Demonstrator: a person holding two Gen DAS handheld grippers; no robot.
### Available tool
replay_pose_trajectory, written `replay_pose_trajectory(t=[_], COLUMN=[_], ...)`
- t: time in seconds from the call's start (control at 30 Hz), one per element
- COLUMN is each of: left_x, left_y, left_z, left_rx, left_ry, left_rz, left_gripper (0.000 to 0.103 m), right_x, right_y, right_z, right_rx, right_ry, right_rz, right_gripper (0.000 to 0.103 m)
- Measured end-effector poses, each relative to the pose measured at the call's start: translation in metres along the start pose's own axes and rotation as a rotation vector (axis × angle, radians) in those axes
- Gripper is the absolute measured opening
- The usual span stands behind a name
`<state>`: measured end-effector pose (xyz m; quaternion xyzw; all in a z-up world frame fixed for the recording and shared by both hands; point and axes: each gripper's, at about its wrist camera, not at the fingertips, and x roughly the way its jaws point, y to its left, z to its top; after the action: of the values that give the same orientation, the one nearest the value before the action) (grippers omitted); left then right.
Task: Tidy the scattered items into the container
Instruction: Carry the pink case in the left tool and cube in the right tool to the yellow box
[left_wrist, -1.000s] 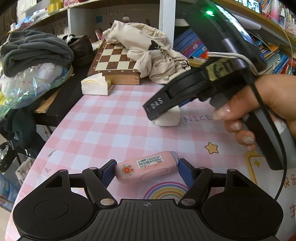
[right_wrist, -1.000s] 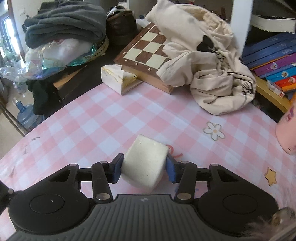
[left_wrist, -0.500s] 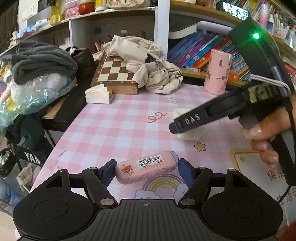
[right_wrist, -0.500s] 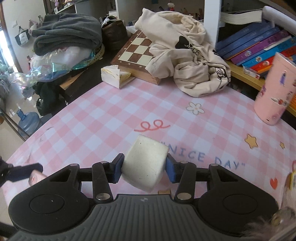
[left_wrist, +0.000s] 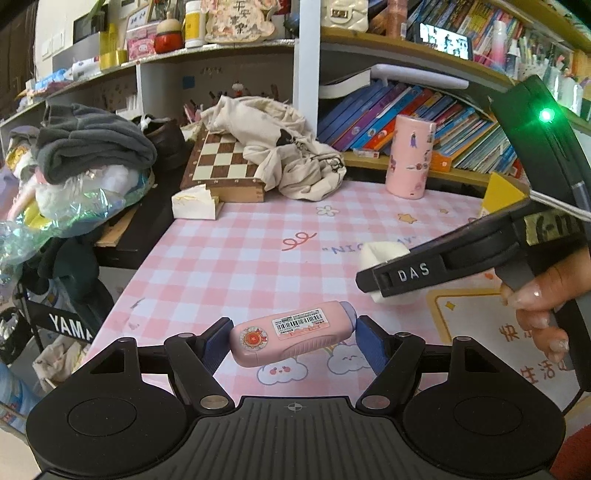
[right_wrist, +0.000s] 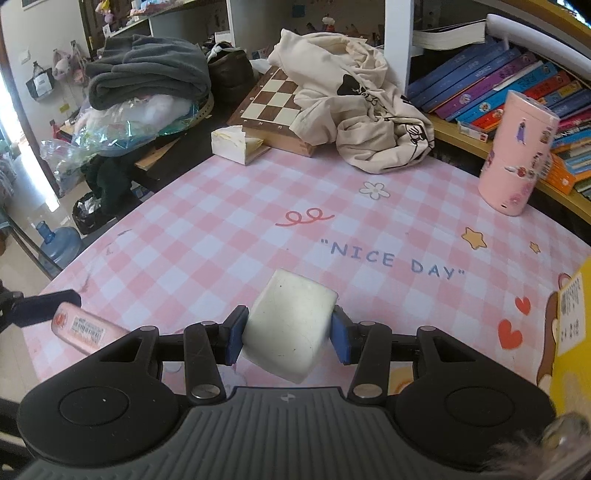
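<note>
**Two items held, container barely in view**

Both grippers are loaded above the bench. The left gripper (left_wrist: 293, 341) pinches a pink tube (left_wrist: 291, 338) end to end between its blue pads, held level over the near left part of the bench (left_wrist: 236, 258). The right gripper (right_wrist: 288, 334) squeezes a white foam block (right_wrist: 290, 325) across its sides, over the near middle.

To do the carry well, I would keep both grips firm and level, keep the two grippers apart so they do not knock each other, and release only once each item is over the container's opening. The foam gives, so the squeeze should not ease on the way.

A yellow box (right_wrist: 570, 332) at the right edge may be the container, but it is cut off; its opening and contents cannot be seen.
</note>
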<state>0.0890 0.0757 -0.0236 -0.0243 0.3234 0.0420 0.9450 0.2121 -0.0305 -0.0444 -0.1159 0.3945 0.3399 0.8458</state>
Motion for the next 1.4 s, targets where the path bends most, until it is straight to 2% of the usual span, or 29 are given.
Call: replay_pose_trajectory(t=[0.73,1.0,1.4], left_x=[-0.054,-0.064,-0.063], left_y=[-0.02,-0.031,-0.05], left_z=[-0.007,-0.012,-0.018], left_rx=[0.071,0.101,0.143], left_ry=[-0.063,-0.066,-0.045], left_rz=[-0.105,-0.161,-0.24], left_gripper=[0.073,0.073,0.073], right_x=[-0.086,-0.115,-0.14], right_y=[0.002,0.0,-0.014], right_z=[-0.063,-0.088,-0.125], right_rx=[0.119,0.158,0.26], right_ry=[-0.075,-0.098,-0.083], right_rz=[-0.045,-0.107,-0.191], right_gripper=[0.044,0.044,0.044])
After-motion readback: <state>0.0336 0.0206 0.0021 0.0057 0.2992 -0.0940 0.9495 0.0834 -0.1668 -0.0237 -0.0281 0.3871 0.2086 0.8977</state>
